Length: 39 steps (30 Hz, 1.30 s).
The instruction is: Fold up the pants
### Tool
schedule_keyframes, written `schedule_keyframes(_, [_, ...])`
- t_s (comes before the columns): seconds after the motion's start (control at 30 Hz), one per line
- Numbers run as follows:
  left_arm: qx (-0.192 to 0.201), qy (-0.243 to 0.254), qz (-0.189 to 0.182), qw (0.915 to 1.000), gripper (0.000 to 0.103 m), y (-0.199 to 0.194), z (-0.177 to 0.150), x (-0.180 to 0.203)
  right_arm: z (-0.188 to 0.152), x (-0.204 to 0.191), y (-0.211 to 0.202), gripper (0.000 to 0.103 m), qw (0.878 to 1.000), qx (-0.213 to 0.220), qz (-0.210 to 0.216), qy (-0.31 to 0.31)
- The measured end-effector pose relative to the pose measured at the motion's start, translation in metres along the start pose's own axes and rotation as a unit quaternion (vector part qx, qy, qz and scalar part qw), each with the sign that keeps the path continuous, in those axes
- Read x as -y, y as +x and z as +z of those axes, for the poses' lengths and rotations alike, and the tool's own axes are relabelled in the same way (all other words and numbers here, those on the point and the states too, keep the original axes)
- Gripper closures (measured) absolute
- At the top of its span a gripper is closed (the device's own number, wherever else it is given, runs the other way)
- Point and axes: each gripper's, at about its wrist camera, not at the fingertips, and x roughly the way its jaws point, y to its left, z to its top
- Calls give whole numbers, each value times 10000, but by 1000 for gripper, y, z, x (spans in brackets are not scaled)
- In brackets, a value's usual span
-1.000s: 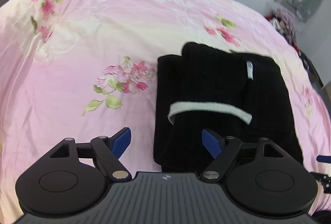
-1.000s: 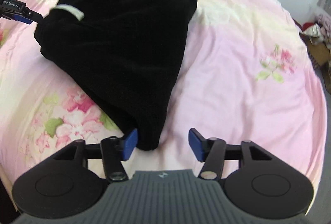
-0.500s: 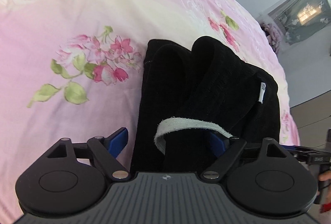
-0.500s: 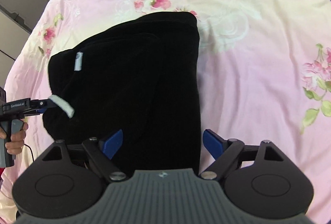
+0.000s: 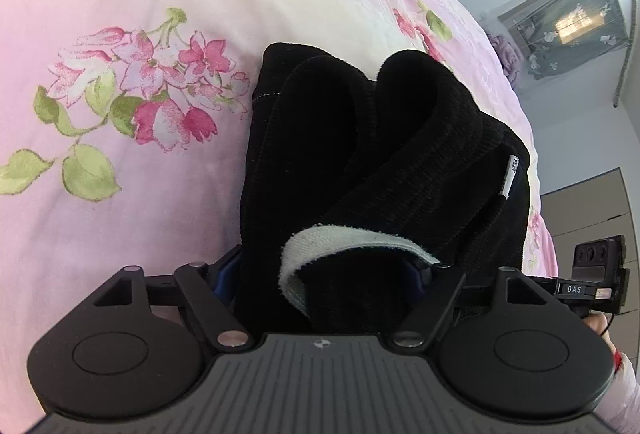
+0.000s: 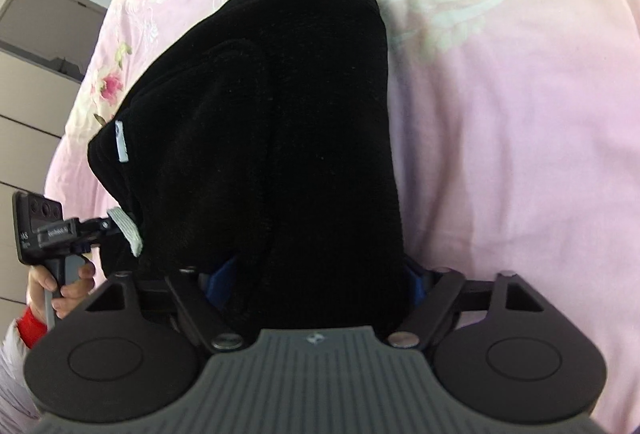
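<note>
Black folded pants [image 5: 360,137] lie on the pink floral bedsheet [image 5: 120,201]. A white strip [image 5: 344,238] and a small white label [image 5: 511,175] show on them. My left gripper [image 5: 320,270] straddles the near end of the bundle, its jaws closing, and the cloth covers part of both blue pads. In the right wrist view the pants [image 6: 280,93] fill the middle. My right gripper [image 6: 316,278] straddles their near edge, jaws closing, blue pads half buried in the fabric. The white strip [image 6: 126,222] hangs at the left.
A person's hand [image 6: 60,286] grips the other tool's handle at the left edge. Pale drawers [image 6: 32,53] stand beyond the bed. A dark hanging cloth [image 5: 568,29] and grey wall lie past the bed's far side. Bare sheet [image 6: 520,113] spreads to the right.
Both grippers dropped down and moved in onto the pants. The bundle, earlier ahead of the fingers, now sits between them, and both pairs of jaws have narrowed against it.
</note>
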Motion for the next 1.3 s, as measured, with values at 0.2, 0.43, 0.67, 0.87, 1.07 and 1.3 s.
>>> schedule_keyframes(0.2, [225, 223, 329, 9990, 38, -17, -7, 29, -7, -34, -19, 53, 9986, 219, -346, -345])
schedule_keyframes(0.43, [521, 255, 273, 9979, 50, -48, -14, 52, -6, -78, -53, 61, 9970, 451, -395, -483])
schedule_keyframes(0.67, [645, 348, 274, 9969, 52, -92, -27, 55, -18, -135, -80, 64, 9946, 420, -430, -848])
schedule_keyframes(0.87, [945, 321, 572, 9934, 52, -156, -34, 36, -37, -192, -74, 64, 9925, 430, -91, -1144])
schedule_keyframes(1.07, [1166, 194, 1069, 9872, 52, -220, -33, -9, -58, -258, -27, 65, 9893, 335, 439, -1354])
schedule_keyframes(1.3, [1157, 27, 1325, 9844, 52, -238, -26, -71, -79, -304, 44, 65, 9879, 245, 612, -1406])
